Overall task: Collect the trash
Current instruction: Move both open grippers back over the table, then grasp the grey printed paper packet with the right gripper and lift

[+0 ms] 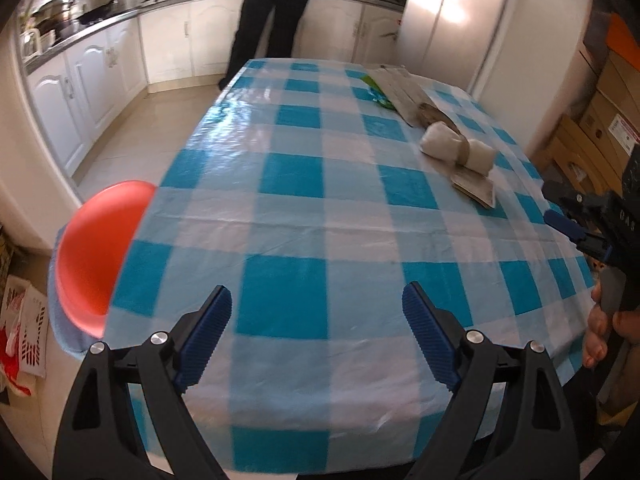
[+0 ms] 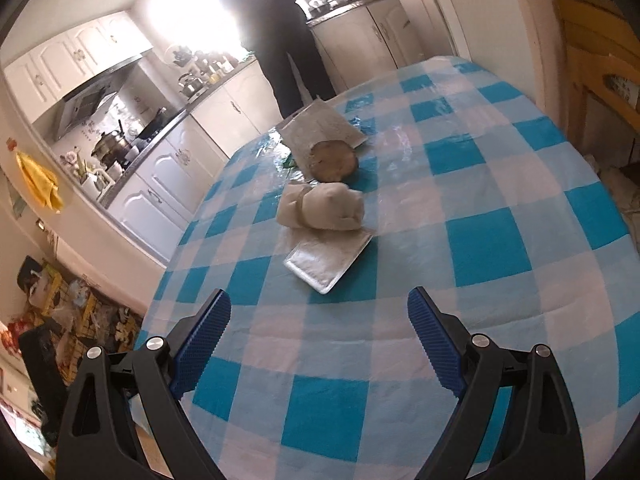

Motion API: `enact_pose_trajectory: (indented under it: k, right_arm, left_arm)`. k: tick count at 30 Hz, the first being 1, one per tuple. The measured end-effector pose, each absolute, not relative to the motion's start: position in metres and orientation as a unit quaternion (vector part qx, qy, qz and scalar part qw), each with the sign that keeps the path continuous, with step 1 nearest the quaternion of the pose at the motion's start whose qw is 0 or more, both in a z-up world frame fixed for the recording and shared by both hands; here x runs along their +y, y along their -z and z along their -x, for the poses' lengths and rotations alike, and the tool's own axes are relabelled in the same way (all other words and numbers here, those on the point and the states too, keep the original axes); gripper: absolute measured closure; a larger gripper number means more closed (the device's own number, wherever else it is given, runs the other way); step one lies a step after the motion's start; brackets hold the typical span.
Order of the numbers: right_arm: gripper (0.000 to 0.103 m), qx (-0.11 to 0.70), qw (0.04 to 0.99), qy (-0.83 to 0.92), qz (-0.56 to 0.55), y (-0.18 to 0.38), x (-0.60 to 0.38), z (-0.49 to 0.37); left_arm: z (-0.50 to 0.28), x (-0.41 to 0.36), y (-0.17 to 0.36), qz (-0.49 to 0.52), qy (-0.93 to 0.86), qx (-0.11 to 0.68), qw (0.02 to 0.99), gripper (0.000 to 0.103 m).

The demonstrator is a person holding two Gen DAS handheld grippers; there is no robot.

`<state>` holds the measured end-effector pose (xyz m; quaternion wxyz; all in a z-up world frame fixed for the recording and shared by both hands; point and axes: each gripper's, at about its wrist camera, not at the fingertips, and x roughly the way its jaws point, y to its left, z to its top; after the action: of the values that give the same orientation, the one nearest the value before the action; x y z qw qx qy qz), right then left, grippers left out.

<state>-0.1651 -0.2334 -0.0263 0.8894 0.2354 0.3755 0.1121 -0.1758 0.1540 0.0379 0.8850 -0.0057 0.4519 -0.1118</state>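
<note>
On the blue checked tablecloth [image 1: 288,216] the trash lies toward the far right. There is a white crumpled bundle [image 1: 458,148] [image 2: 324,210], with a flat white packet [image 1: 474,188] [image 2: 328,260] in front of it. Behind it are a round brown piece [image 2: 332,160], a flat grey sheet [image 1: 400,88] [image 2: 320,128] and a green wrapper [image 1: 374,90]. My left gripper [image 1: 318,296] hovers open over the near table edge, nothing between its fingers. My right gripper [image 2: 320,296] is open and empty too, a short way before the flat packet; in the left wrist view the right gripper [image 1: 576,232] shows at the right edge, held by a hand.
A red seat [image 1: 96,256] stands at the table's left side. A person in dark clothes [image 1: 272,12] [image 2: 280,32] stands at the kitchen counter beyond the table. Cardboard boxes [image 1: 600,120] and a wooden chair [image 2: 600,80] are on the right, and bags [image 1: 24,320] lie on the floor left.
</note>
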Motion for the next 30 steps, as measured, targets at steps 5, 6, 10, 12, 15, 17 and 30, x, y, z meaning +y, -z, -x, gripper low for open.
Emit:
enact_pose_trajectory:
  k: [5,6,10,12,15,17,30]
  right_arm:
    - [0.014,0.384,0.891,-0.107,-0.216,0.023,-0.237,0.144]
    - [0.014,0.386,0.892,-0.106,-0.213,0.021,-0.238,0.138]
    - [0.014,0.385,0.897,-0.103,-0.191,0.012,-0.241,0.109]
    - [0.014,0.393,0.894,-0.112,-0.182,0.007,-0.24,0.086]
    - [0.014,0.404,0.895,-0.12,-0.146,0.002,-0.233,0.048]
    - [0.014,0.414,0.891,-0.137,-0.123,0.002,-0.225,0.02]
    - [0.036,0.434,0.869,-0.194,-0.136,0.01,-0.218,-0.141]
  left_arm:
    - [0.157,0.146,-0.034,0.011,0.125,0.46,0.879,0.015]
    - [0.153,0.146,-0.034,0.013,0.125,0.461,0.878,0.015]
    - [0.131,0.143,-0.035,0.021,0.13,0.462,0.877,0.015]
    - [0.122,0.141,-0.036,0.022,0.132,0.461,0.877,0.015]
    - [0.109,0.139,-0.039,0.025,0.132,0.458,0.879,0.015]
    - [0.103,0.139,-0.039,0.03,0.132,0.456,0.879,0.015]
    - [0.075,0.139,-0.022,0.028,0.118,0.483,0.867,0.015]
